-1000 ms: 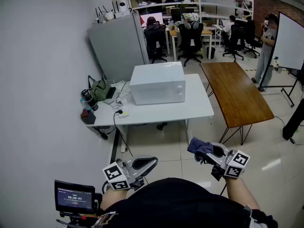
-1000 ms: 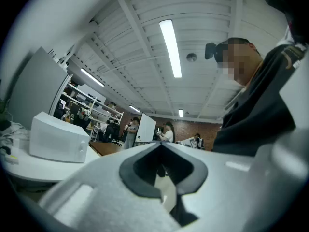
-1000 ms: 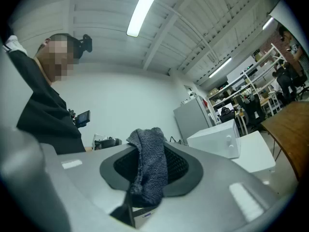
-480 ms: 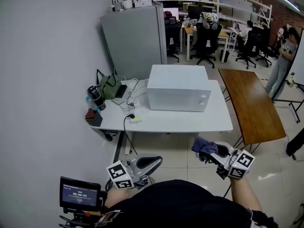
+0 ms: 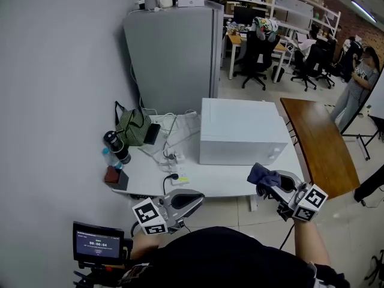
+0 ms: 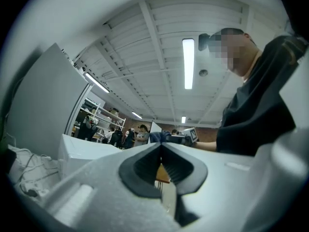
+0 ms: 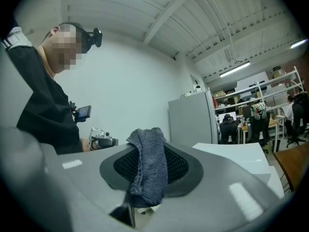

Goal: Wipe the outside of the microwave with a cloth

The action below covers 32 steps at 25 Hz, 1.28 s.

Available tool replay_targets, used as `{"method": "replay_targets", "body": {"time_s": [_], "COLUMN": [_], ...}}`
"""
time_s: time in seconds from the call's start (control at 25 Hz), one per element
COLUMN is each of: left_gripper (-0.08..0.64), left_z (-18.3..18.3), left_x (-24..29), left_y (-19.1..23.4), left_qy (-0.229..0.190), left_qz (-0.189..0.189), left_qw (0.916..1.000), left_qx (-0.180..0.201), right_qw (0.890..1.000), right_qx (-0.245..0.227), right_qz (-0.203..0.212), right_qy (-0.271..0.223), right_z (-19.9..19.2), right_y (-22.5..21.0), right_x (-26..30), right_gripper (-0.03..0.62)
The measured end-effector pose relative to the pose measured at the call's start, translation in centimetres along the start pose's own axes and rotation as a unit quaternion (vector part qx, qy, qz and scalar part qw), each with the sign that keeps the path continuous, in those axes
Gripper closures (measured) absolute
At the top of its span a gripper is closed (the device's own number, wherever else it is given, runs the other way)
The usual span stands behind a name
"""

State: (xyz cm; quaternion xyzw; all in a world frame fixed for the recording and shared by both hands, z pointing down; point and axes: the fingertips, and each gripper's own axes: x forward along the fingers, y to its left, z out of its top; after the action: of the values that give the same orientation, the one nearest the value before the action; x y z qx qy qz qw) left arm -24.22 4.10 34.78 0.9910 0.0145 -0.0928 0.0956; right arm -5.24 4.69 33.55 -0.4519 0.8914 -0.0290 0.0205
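A white microwave (image 5: 240, 131) stands on a white desk (image 5: 210, 182) in the head view; it also shows in the left gripper view (image 6: 84, 151) and the right gripper view (image 7: 239, 153). My right gripper (image 5: 268, 182) is shut on a dark blue-grey cloth (image 5: 261, 174), held in the air just in front of the microwave's lower right corner. The cloth (image 7: 147, 170) hangs out from between the jaws. My left gripper (image 5: 191, 198) is shut and empty, low at the desk's front edge, left of the right one.
On the desk's left end lie a green bag (image 5: 133, 126), a dark bottle (image 5: 116, 146), cables and a power strip (image 5: 171, 156). A grey cabinet (image 5: 174, 59) stands behind. A brown table (image 5: 321, 149) is to the right. People sit at far desks.
The view has closed in on the desk and microwave. Both grippers now sit at the desk's front edge, the cloth close to the microwave's front corner.
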Motion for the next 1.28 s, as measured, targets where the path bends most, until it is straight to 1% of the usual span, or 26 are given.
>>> {"method": "replay_targets", "body": {"time_s": [0.12,0.2,0.32,0.44,0.56,0.64,0.68,0.8,0.92,1.0,1.04,1.08,1.12,1.16,1.2,1.24,1.28], "left_gripper": [0.555,0.556,0.555,0.555,0.555,0.555,0.555,0.555,0.555,0.555,0.555,0.555,0.555,0.555,0.555,0.555,0.555], "left_z": [-0.5,-1.2,-2.0,-1.6,0.0,0.8,1.1,1.7,1.9,1.5,1.3,1.1,0.8,0.4,0.0,-0.3,-0.4], "left_x": [0.7,0.9,1.7,2.9,3.9,3.9,3.8,2.7,0.1,-1.3,-2.3,-3.7,-5.4,-7.1,-8.4,-9.4,-10.2], "left_y": [2.9,5.5,9.0,12.2,13.9,14.9,15.4,16.9,18.9,19.6,20.3,21.2,22.5,23.7,24.6,25.1,25.2], "left_qy": [0.004,0.009,0.017,0.013,-0.002,-0.008,-0.011,-0.019,-0.01,0.008,0.015,0.018,0.019,0.017,0.012,0.006,-0.001], "left_qz": [0.007,0.022,0.067,0.122,0.161,0.19,0.204,0.241,0.283,0.305,0.311,0.311,0.308,0.302,0.295,0.288,0.282], "left_qw": [0.9999,0.9997,0.9976,0.9924,0.9869,0.9818,0.979,0.9702,0.959,0.9519,0.9499,0.9496,0.9508,0.953,0.9554,0.9576,0.9593], "left_qx": [-0.007,-0.009,-0.002,0.008,0.008,0.004,0.001,-0.004,0.013,0.028,0.031,0.031,0.028,0.023,0.017,0.01,0.004], "right_qw": [1.0,1.0,0.999,0.995,0.986,0.973,0.964,0.932,0.899,0.871,0.855,0.838,0.817,0.792,0.764,0.729,0.69], "right_qx": [-0.003,-0.005,-0.023,-0.055,-0.094,-0.134,-0.158,-0.22,-0.266,-0.295,-0.308,-0.32,-0.333,-0.347,-0.361,-0.378,-0.395], "right_qz": [-0.008,-0.003,0.032,0.08,0.133,0.172,0.188,0.222,0.239,0.239,0.237,0.233,0.227,0.217,0.203,0.187,0.173], "right_qy": [0.003,0.005,0.007,0.016,0.044,0.078,0.103,0.184,0.253,0.311,0.342,0.376,0.412,0.452,0.495,0.539,0.582], "right_z": [-0.2,-0.9,-1.4,-0.7,1.9,3.5,4.0,3.8,1.9,-0.7,-2.3,-4.0,-5.7,-7.4,-9.2,-11.2,-13.1], "right_y": [-3.3,-6.1,-10.7,-15.2,-18.1,-18.9,-19.2,-20.0,-20.4,-20.9,-21.1,-21.1,-21.2,-21.5,-22.6,-24.2,-26.1], "right_x": [1.1,2.5,5.3,9.1,14.1,18.5,20.8,26.6,32.0,34.7,36.3,38.4,40.8,43.1,44.8,45.9,46.6], "right_gripper": [0.486,0.486,0.486,0.486,0.486,0.486,0.486,0.486,0.486,0.486,0.486,0.486,0.486,0.486,0.486,0.486,0.486]}}
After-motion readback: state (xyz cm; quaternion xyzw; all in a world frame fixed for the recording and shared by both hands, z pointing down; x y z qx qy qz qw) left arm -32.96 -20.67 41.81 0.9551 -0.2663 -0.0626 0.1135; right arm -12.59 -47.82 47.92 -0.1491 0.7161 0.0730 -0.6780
